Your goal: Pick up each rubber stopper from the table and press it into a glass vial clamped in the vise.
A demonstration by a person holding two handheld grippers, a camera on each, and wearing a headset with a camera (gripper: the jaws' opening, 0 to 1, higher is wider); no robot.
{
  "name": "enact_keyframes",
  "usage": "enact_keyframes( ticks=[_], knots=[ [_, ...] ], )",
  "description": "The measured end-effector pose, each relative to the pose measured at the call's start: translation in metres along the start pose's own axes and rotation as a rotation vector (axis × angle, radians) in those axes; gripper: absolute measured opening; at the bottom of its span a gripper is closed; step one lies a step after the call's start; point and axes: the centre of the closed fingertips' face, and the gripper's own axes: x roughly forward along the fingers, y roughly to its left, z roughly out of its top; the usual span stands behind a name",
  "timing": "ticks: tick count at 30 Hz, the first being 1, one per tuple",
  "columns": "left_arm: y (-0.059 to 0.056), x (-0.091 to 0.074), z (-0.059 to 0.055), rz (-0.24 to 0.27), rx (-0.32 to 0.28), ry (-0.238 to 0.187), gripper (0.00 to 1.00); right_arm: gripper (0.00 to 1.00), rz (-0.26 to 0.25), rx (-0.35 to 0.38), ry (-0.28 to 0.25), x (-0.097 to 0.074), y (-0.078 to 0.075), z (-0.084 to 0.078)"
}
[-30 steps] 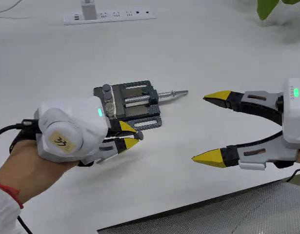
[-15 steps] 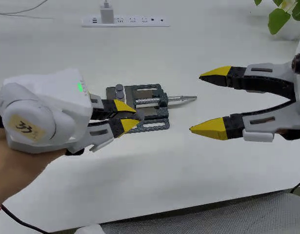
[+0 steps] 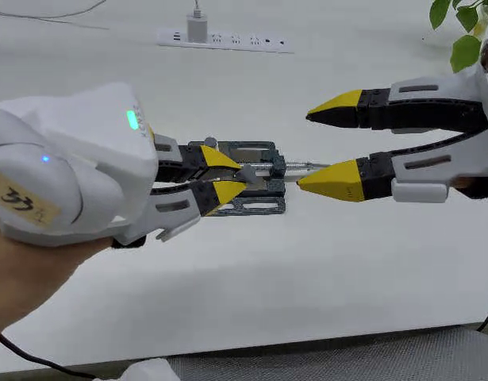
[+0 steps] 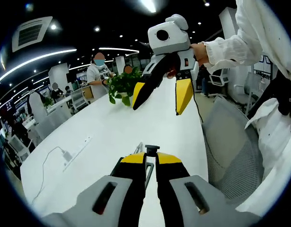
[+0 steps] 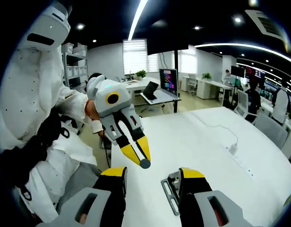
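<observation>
While narrowed to a slim gap, pinches a small dark rubber stopper at the very ends of the left gripper's yellow tips, raised above the table. In the left gripper view, shows the stopper poking up between the two close-set tips of the left gripper. From the right gripper view, catches the left gripper angled downward with the round stopper at its point. Spreads the right gripper wide, with nothing between its yellow tips, on the right of the head view and pointing left toward the left gripper. In the left gripper view, faces the camera as the right gripper, jaws apart, held by the right hand in a white sleeve. Sets the dark metal vise on the white table, behind both sets of tips in the head view and partly covered by the left gripper. In the right gripper view, puts the vise low between the right gripper's own open tips, close to the one on that view's right. Cannot tell whether a glass vial stands in the vise. Farther back, includes a white power strip along the table's far side and green plant leaves at the upper right.
</observation>
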Motion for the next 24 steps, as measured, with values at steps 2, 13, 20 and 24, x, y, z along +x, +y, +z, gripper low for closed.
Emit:
enact_keyframes(
  ticks=[2,13,20,24],
  knots=[
    [-0.001,-0.002,0.004,0.0,-0.002,-0.013,0.04,0.36,0.021,-0.01,0.007,0.003,0.005,0.002],
    [-0.009,-0.005,0.017,-0.006,0.017,-0.03,0.04,0.21,0.103,-0.046,0.034,0.013,0.024,0.007],
    [-0.011,-0.005,0.022,-0.01,0.019,-0.041,0.04,0.16,0.12,-0.074,0.057,0.017,0.029,0.005],
    [-0.013,-0.005,0.023,-0.016,0.021,-0.043,0.04,0.14,0.126,-0.087,0.061,0.017,0.03,0.005]
  ],
)
